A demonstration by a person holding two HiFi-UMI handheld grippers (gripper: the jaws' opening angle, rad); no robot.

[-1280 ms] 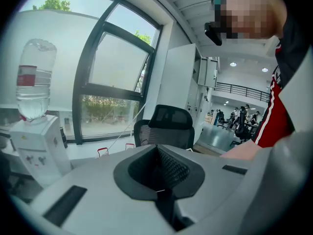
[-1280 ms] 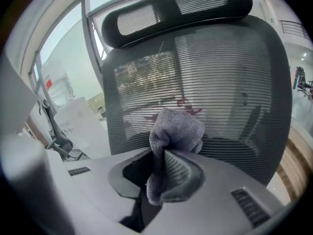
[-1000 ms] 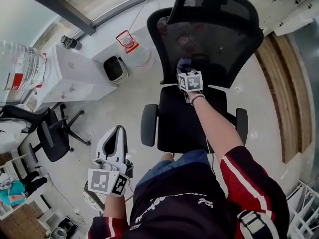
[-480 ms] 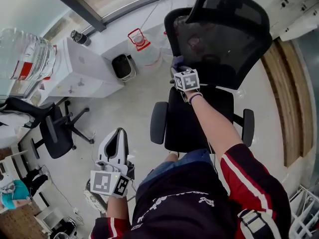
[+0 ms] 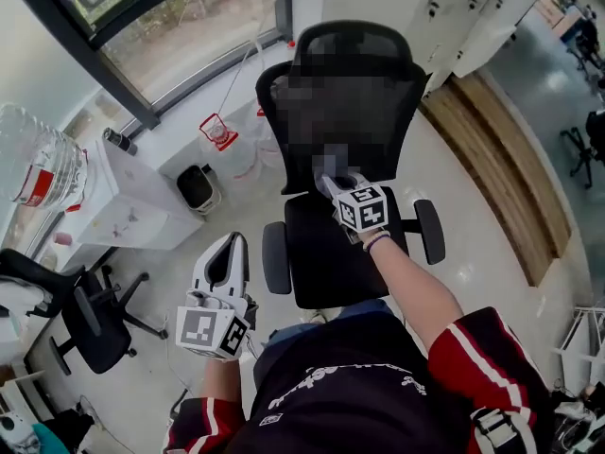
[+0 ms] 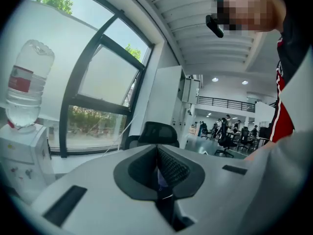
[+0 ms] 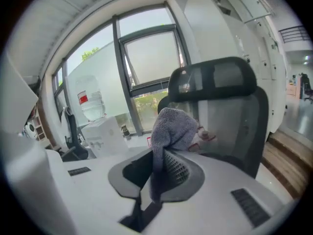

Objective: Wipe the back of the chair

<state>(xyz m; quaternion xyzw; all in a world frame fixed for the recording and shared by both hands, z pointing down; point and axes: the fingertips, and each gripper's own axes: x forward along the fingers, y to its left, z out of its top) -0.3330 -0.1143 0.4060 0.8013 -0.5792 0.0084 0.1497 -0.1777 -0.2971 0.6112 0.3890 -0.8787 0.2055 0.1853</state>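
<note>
The black office chair has a mesh back (image 5: 272, 102) and a headrest (image 5: 354, 41); a mosaic patch covers much of the back in the head view. My right gripper (image 5: 331, 176) is shut on a grey cloth (image 5: 325, 165), which lies against the lower middle of the back, just above the seat (image 5: 326, 249). In the right gripper view the cloth (image 7: 171, 126) bunches out of the right gripper (image 7: 159, 163) in front of the mesh back (image 7: 234, 126). My left gripper (image 5: 227, 246) hangs low, left of the chair, shut and empty. From the left gripper (image 6: 157, 156), the chair (image 6: 156, 132) shows ahead.
A water dispenser with a big bottle (image 5: 43, 173) and a white cabinet (image 5: 123, 206) stand at the left, a black bin (image 5: 196, 187) beside them. Another office chair (image 5: 85, 320) sits at lower left. A wooden step (image 5: 501, 178) runs along the right. A window wall is behind the chair.
My right gripper carried the cloth to the back's left edge, then down toward its lower middle. The head view has swung. The left gripper stays low at the left.
</note>
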